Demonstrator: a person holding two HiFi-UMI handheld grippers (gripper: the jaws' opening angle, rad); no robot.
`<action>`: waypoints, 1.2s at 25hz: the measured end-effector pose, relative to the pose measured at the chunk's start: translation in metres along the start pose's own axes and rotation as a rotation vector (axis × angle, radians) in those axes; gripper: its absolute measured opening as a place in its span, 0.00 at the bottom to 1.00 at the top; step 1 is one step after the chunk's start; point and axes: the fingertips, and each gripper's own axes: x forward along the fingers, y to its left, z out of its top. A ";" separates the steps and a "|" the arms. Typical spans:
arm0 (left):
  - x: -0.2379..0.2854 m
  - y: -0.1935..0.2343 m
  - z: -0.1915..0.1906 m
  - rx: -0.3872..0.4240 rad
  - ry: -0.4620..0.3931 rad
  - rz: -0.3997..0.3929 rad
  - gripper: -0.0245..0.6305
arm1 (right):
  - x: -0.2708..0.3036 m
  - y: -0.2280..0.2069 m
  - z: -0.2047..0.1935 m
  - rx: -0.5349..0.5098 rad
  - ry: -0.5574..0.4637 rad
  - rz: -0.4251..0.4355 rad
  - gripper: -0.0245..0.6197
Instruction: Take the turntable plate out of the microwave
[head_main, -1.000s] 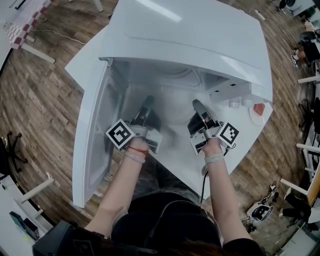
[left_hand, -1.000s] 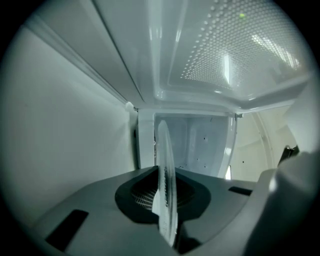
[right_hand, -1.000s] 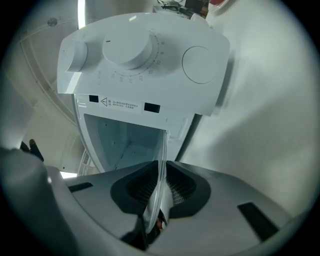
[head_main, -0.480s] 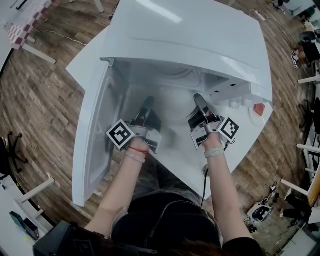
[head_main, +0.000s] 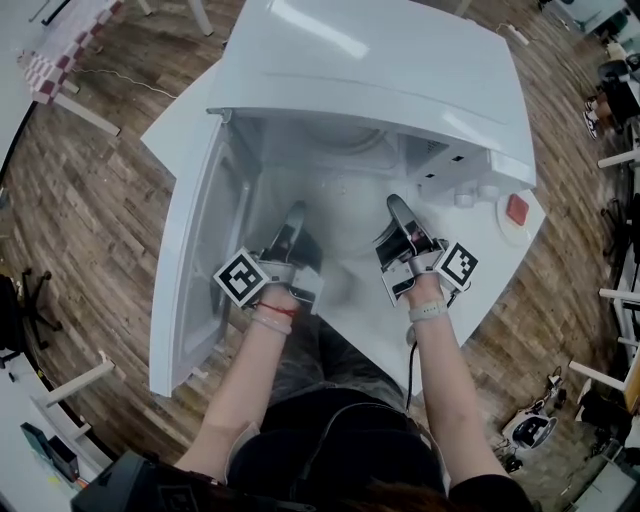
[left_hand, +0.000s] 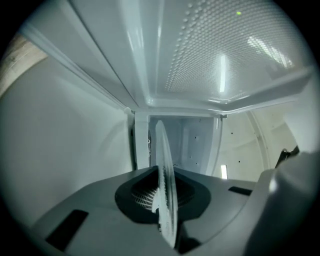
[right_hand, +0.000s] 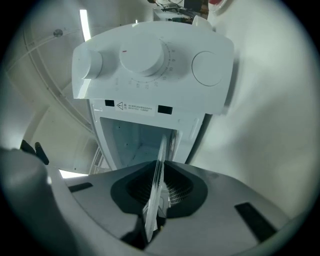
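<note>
The clear glass turntable plate (head_main: 345, 232) lies flat at the mouth of the white microwave (head_main: 380, 70), held at two sides. My left gripper (head_main: 293, 220) is shut on its left rim and my right gripper (head_main: 398, 208) on its right rim. In the left gripper view the plate's edge (left_hand: 163, 150) stands thin between the jaws of the left gripper (left_hand: 162, 197), with the cavity behind. In the right gripper view the plate's edge (right_hand: 161, 155) is pinched in the right gripper (right_hand: 158, 195), below the control panel (right_hand: 150, 65).
The microwave door (head_main: 195, 250) hangs open at the left, close beside my left hand. The white table (head_main: 440, 320) carries a small white dish with a red piece (head_main: 516, 211) at the right. Two knobs (head_main: 463, 199) jut out near my right gripper. Wooden floor surrounds the table.
The right gripper has turned slightly. Both hands stay nearly where they were, each still gripping the plate's rim.
</note>
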 end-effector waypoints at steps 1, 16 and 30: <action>-0.005 -0.002 -0.003 0.002 -0.001 -0.002 0.09 | -0.004 0.002 -0.002 0.001 0.002 0.002 0.11; -0.057 -0.036 -0.038 0.009 0.122 -0.027 0.09 | -0.074 0.040 -0.037 -0.015 -0.071 0.007 0.11; -0.128 -0.054 -0.087 -0.009 0.231 -0.030 0.09 | -0.166 0.065 -0.084 -0.015 -0.163 -0.017 0.11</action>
